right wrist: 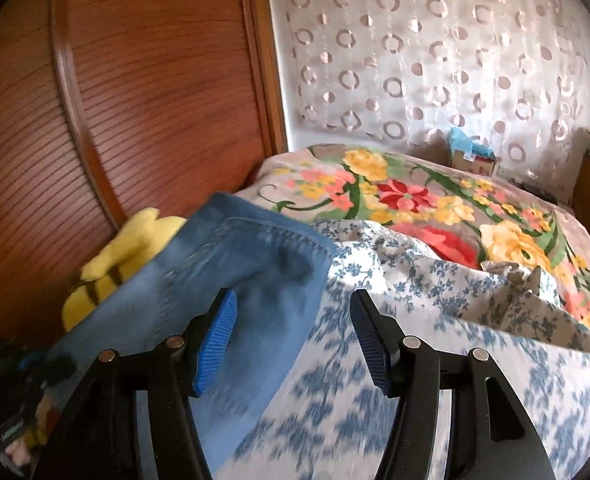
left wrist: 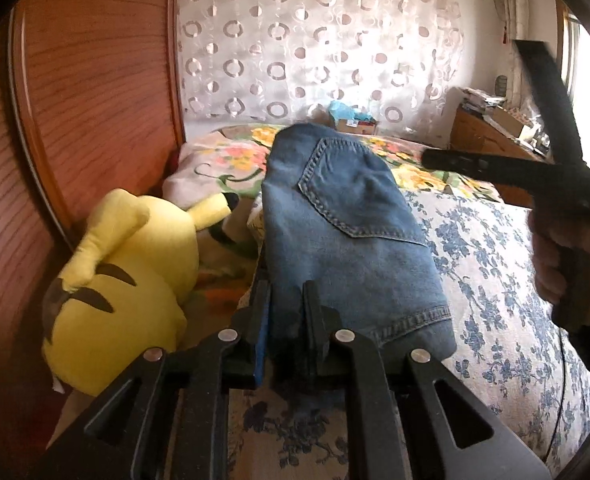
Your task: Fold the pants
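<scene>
Folded blue jeans (left wrist: 347, 216) lie lengthwise on the bed, back pocket up. My left gripper (left wrist: 286, 300) is shut on the near left edge of the jeans, with denim pinched between its blue pads. A hand holds my right gripper (left wrist: 475, 102) up at the right, clear of the jeans, its two black fingers spread wide. In the right wrist view, the right gripper (right wrist: 295, 304) stands open over the right edge of the jeans (right wrist: 231, 264) and the sheet. Its blue pads (right wrist: 219, 336) touch nothing.
A yellow plush toy (left wrist: 127, 280) lies left of the jeans against a reddish wooden panel (left wrist: 95, 100). A blue-and-white floral sheet (left wrist: 487, 264) covers the near bed, a bright flowered blanket (right wrist: 435, 200) the far part. A cluttered wooden nightstand (left wrist: 483, 136) stands at the back right.
</scene>
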Tool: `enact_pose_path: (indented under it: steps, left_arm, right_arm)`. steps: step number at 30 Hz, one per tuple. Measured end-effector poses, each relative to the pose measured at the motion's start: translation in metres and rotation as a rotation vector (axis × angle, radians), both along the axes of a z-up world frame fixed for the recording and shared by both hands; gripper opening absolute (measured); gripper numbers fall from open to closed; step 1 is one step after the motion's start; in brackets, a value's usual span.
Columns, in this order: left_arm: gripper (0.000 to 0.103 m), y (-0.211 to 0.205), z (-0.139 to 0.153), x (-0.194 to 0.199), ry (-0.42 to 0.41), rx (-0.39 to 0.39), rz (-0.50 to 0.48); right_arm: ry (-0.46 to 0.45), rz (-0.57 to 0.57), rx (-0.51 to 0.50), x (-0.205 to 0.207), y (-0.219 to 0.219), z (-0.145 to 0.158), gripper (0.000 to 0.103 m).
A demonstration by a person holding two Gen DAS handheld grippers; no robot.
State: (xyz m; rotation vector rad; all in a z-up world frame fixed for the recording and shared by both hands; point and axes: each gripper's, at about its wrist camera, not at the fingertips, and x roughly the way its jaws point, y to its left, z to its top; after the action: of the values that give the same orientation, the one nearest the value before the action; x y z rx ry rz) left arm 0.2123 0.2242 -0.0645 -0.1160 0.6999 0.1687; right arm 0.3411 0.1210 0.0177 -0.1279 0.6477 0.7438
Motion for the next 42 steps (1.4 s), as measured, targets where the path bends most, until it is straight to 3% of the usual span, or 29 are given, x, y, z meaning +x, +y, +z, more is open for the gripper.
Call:
enact_pose_path:
  steps: [4,9,14,16,17,19,21,33,38,42]
  left_arm:
    - [0.022,-0.009,0.013,-0.015,-0.023,0.022,-0.006]
    - [0.048,-0.024,0.030,-0.033,-0.060,0.039,-0.018]
    - [0.049,-0.042,0.043,-0.044,-0.082,0.047,-0.059]
    - [0.062,-0.049,0.046,-0.049,-0.092,0.051,-0.069]
    - [0.078,-0.051,0.047,-0.051,-0.101,0.050,-0.071]
    - [0.080,-0.055,0.049,-0.056,-0.117,0.043,-0.076]
    - [0.089,-0.058,0.050,-0.061,-0.126,0.030,-0.073]
    - [0.089,-0.078,0.054,-0.076,-0.152,0.023,-0.054]
    - [0.089,-0.098,0.056,-0.082,-0.146,0.080,-0.050]
    - [0.089,-0.114,0.057,-0.087,-0.140,0.080,-0.037]
  right_arm:
    - [-0.009,0.006,0.029,-0.033,-0.032,0.008,0.061]
    - [-0.023,-0.002,0.044,-0.061,-0.067,0.013,0.061]
    - [-0.044,-0.019,0.056,-0.086,-0.097,0.019,0.061]
    - [-0.047,-0.024,0.060,-0.097,-0.104,0.020,0.061]
    - [-0.049,-0.025,0.062,-0.104,-0.107,0.021,0.061]
    - [-0.056,-0.027,0.066,-0.112,-0.112,0.022,0.061]
    - [-0.064,-0.028,0.066,-0.119,-0.117,0.022,0.061]
    - [-0.077,-0.034,0.085,-0.150,-0.135,0.023,0.061]
    - [-0.093,-0.063,0.091,-0.169,-0.152,0.025,0.061]
    - [-0.101,-0.090,0.096,-0.185,-0.165,0.025,0.061]
